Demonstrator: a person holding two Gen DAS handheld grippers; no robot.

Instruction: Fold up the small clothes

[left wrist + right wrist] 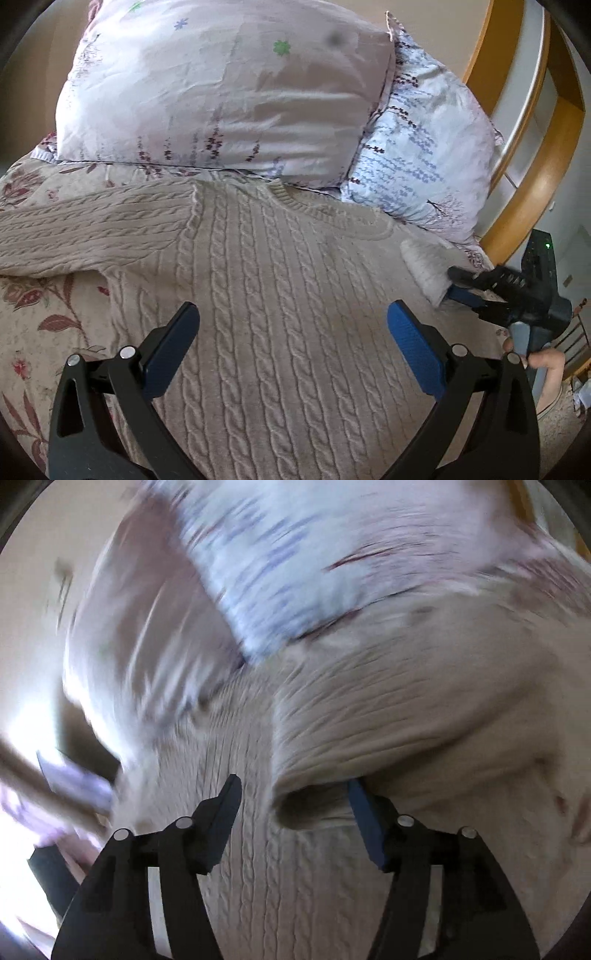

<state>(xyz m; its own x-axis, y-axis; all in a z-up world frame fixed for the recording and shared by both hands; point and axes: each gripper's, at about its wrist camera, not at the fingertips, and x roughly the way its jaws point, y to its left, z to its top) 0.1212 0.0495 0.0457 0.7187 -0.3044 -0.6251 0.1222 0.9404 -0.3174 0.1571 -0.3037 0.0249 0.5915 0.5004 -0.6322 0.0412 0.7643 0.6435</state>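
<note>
A cream cable-knit sweater [280,295] lies flat on the bed, its collar toward the pillows and one sleeve [85,236] stretched out to the left. My left gripper [293,306] hovers open over the sweater's body with nothing between its fingers. At the right edge, my right gripper [453,282] points at the other sleeve's cuff [424,269], which lies bunched at its fingertips. The right wrist view is blurred. There my right gripper [295,786] stands open over the knit, and the folded sleeve [388,720] drapes over the tip of its right finger, unpinched.
Two flowered pillows [221,92] [424,147] lean at the head of the bed, just beyond the collar. A curved wooden headboard [517,155] rises at the right. The floral bedspread [44,314] shows at the left. A person's hand [546,365] holds the right gripper's handle.
</note>
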